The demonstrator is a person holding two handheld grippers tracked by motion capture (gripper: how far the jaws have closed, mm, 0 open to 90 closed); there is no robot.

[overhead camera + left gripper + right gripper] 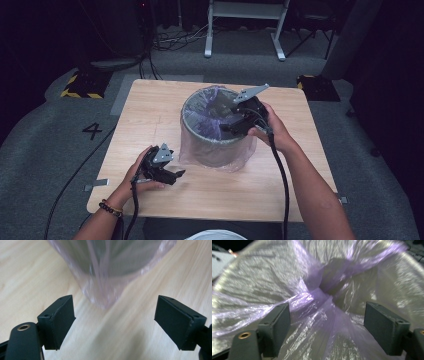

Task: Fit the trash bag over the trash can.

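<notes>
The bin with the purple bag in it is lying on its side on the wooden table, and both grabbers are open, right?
Not quite. The bin stands upright on the table, as the high view shows. The purple bag does line it, and both the left gripper and the right gripper are open.

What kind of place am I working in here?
Probably a lab or recording studio rather than a home: a small wooden table stands on grey carpet, with a number 4 marked on the floor, hazard-striped weights and loose cables beyond. On it, a bin lined with a purple bag.
</notes>
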